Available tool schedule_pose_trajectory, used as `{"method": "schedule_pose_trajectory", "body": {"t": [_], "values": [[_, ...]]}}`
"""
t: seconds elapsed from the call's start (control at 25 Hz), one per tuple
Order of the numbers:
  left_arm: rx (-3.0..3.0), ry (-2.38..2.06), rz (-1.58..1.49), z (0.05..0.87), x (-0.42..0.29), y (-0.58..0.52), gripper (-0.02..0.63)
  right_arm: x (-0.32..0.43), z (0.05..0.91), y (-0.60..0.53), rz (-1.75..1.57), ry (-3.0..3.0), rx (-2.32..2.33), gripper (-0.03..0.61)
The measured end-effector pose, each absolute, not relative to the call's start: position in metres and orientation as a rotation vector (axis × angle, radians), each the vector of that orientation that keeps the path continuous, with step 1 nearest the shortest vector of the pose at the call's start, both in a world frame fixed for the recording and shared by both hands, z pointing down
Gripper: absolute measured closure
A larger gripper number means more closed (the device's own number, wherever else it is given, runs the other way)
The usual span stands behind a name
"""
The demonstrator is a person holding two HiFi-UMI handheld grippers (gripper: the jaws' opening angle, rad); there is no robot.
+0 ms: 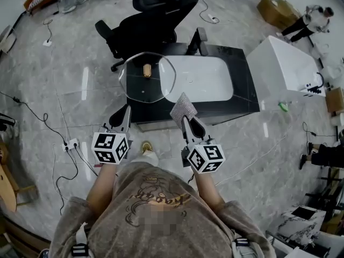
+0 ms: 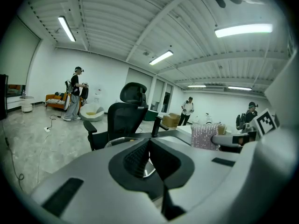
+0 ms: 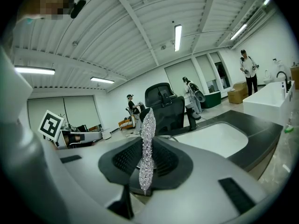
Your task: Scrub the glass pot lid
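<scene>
Grips the glass pot lid (image 1: pixel 147 77) by its near rim in the closed left gripper (image 1: pixel 127 107), level over the left end of the black counter (image 1: pixel 243 86), and pinches the silvery scrubbing pad (image 1: pixel 184 109) in the right gripper (image 1: pixel 186 121), just right of that rim, likely needing a leftward sweep.

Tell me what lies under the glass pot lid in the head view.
Through the clear glass pot lid you see the black counter and the left edge of the white basin. Its brown knob covers a small patch of counter.
</scene>
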State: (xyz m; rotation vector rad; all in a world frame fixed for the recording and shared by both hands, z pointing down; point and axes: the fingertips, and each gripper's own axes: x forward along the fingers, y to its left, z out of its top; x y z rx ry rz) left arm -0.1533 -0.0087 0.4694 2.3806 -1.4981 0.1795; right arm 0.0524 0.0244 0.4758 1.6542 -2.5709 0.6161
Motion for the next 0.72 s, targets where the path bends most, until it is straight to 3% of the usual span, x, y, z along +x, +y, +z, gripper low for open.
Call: {"method": "schedule_pose_trajectory", "body": {"t": [0.72], "values": [[2.365,-1.601,0.141,0.459,-0.145,-0.125,0.578,0.062,0.477,-0.092,0.624,-2.564,1.614,0.500]]}}
